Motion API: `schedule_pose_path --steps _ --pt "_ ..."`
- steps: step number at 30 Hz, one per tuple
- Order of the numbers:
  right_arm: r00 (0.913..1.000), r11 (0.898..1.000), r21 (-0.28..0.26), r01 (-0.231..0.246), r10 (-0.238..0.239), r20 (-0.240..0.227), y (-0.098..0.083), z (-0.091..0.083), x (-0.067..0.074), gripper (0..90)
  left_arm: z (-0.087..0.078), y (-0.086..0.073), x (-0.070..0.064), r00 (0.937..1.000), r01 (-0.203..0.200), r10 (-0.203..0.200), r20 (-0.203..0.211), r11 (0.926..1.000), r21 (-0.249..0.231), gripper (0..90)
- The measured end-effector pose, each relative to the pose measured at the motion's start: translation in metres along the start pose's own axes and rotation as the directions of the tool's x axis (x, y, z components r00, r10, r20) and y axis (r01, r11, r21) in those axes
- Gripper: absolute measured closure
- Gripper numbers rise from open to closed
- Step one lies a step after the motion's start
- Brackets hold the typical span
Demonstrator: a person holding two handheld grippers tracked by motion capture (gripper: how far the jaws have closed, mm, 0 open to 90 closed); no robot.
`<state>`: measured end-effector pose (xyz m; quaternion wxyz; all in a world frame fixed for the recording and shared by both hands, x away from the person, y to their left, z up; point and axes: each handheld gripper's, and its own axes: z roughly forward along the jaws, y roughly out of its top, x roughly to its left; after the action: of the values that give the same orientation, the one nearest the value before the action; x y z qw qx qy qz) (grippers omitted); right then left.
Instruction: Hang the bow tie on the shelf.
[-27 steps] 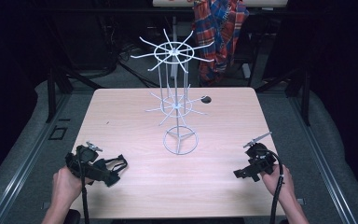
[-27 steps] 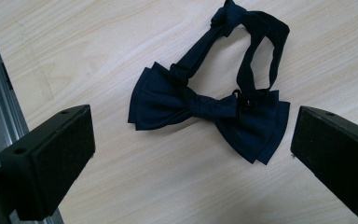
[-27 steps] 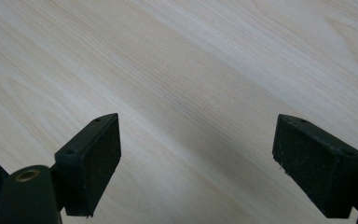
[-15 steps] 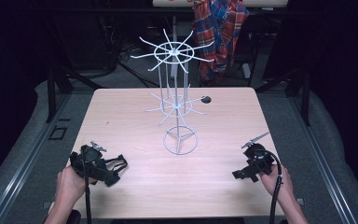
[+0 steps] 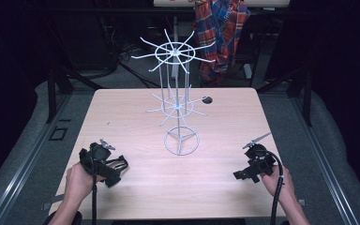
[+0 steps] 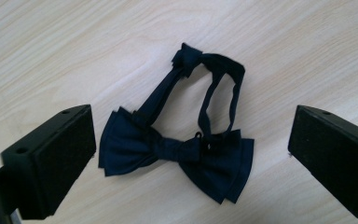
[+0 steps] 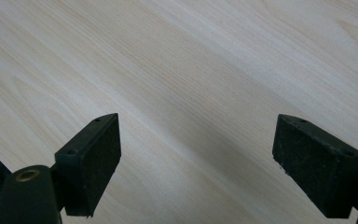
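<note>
The left hand-held gripper (image 5: pixel 115 165) is seen at about 8 o'clock on the pale wooden counter (image 5: pixel 136 108), held low in the person's left hand (image 5: pixel 78 178). Its jaws are spread wide and released, nothing being pressed between them. A dark navy bow tie (image 6: pixel 177 151) lies flat on the counter between those jaws, apart from both pads, with its strap looped away toward 12 o'clock in the left gripper view. A white wire rack (image 5: pixel 178 103) with two tiers of radiating prongs stands upright near the counter's middle, and a small dark object (image 5: pixel 207 100) rests just beside it at about 1 o'clock. The right hand-held gripper (image 5: pixel 244 174) is held at about 4 o'clock in the right hand (image 5: pixel 274 180); its jaws are also parted, over bare wood.
</note>
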<state>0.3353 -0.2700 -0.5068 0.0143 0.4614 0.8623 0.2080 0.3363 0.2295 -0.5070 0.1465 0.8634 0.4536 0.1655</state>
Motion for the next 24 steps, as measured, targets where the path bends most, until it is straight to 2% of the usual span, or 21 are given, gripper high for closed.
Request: schedule_pose_path --steps 2,4,5,7,8,10,12,15,20,24 --pt "1.0 1.0 -0.005 -0.001 0.001 0.002 0.0 0.001 0.0 15.1 0.001 0.003 -0.002 0.9999 -0.013 0.013 0.001 0.9999 -0.001 8.2" --pt "1.0 1.0 -0.012 -0.009 0.009 -0.003 0.0 0.002 0.001 15.1 0.004 0.006 -0.004 0.9998 -0.019 0.019 0.008 0.9998 -0.003 10.4" --pt "1.0 1.0 -0.005 -0.002 0.002 0.003 0.0 0.001 0.001 15.1 0.005 0.007 -0.005 0.9996 -0.024 0.024 0.013 0.9997 0.004 14.3" --pt "1.0 1.0 0.003 0.002 -0.002 -0.002 0.001 0.001 0.002 15.1 0.009 0.008 -0.007 0.9992 -0.03 0.03 0.028 0.9993 0.021 16.0" --pt "1.0 1.0 -0.013 -0.007 0.007 -0.006 0.001 0.002 0.002 15.0 0.011 0.009 -0.008 0.9988 -0.038 0.037 0.031 0.999 0.026 18.0" --pt "1.0 1.0 -0.006 0.001 -0.001 -0.001 0.001 0.002 0.002 15.1 0.014 0.01 -0.009 0.9981 -0.047 0.046 0.042 0.9983 0.035 23.1" --pt "1.0 1.0 -0.002 -0.001 0.001 -0.008 0.002 0.002 0.002 15.1 0.015 0.011 -0.01 0.9971 -0.06 0.059 0.049 0.9977 0.029 29.9" --pt "1.0 1.0 -0.003 -0.004 0.004 -0.008 0.002 0.003 0.002 15.1 0.015 0.013 -0.009 0.9965 -0.06 0.059 0.06 0.998 0.02 36.7" --pt "0.9999 1.0 -0.003 -0.005 0.005 -0.011 0.002 0.003 0.003 15.1 0.024 0.019 -0.013 0.9941 -0.068 0.063 0.089 0.996 0.058 42.0" --pt "1.0 1.0 -0.003 -0.001 0.001 -0.008 0.001 0.002 0.003 15.1 0.031 0.023 -0.014 0.9943 -0.067 0.059 0.089 0.9942 0.084 46.6"
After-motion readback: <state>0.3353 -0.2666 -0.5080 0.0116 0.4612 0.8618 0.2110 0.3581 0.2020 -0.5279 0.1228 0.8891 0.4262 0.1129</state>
